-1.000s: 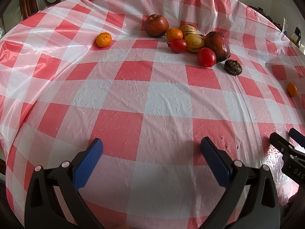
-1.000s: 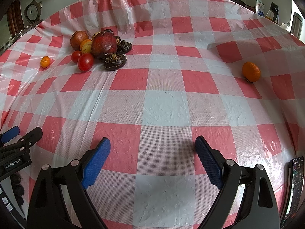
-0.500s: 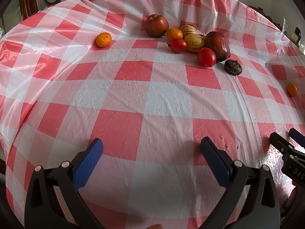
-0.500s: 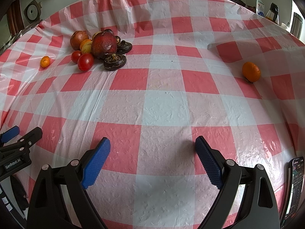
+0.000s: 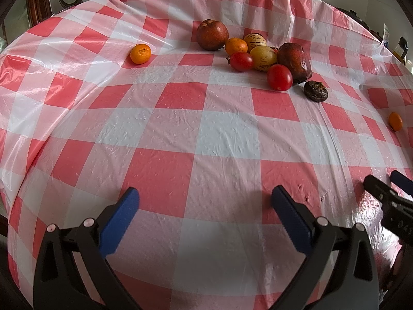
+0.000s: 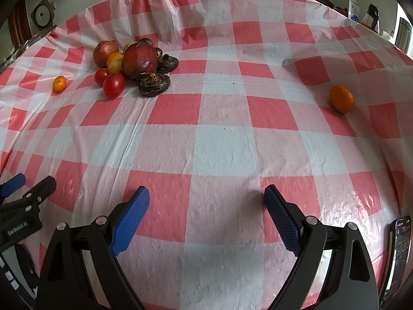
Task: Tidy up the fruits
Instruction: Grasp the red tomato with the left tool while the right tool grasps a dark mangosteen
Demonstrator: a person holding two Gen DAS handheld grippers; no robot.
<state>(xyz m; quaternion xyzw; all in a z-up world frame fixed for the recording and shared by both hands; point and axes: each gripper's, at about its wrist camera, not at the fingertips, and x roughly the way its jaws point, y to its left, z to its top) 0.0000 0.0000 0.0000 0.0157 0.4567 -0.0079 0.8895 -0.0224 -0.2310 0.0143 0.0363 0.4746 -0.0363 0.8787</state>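
Both my left tongs [image 5: 205, 208] and right tongs [image 6: 206, 205] gape wide, empty, above the table [image 5: 222, 134], fruit pile [image 5: 258, 51] at twelve o'clock.

Left gripper [image 5: 205, 201]: jaws spread wide, nothing between them, low over the tablecloth [image 5: 227, 134], level.
Right gripper [image 6: 206, 200]: jaws spread wide, holding nothing, low over the tablecloth, beside the left gripper.
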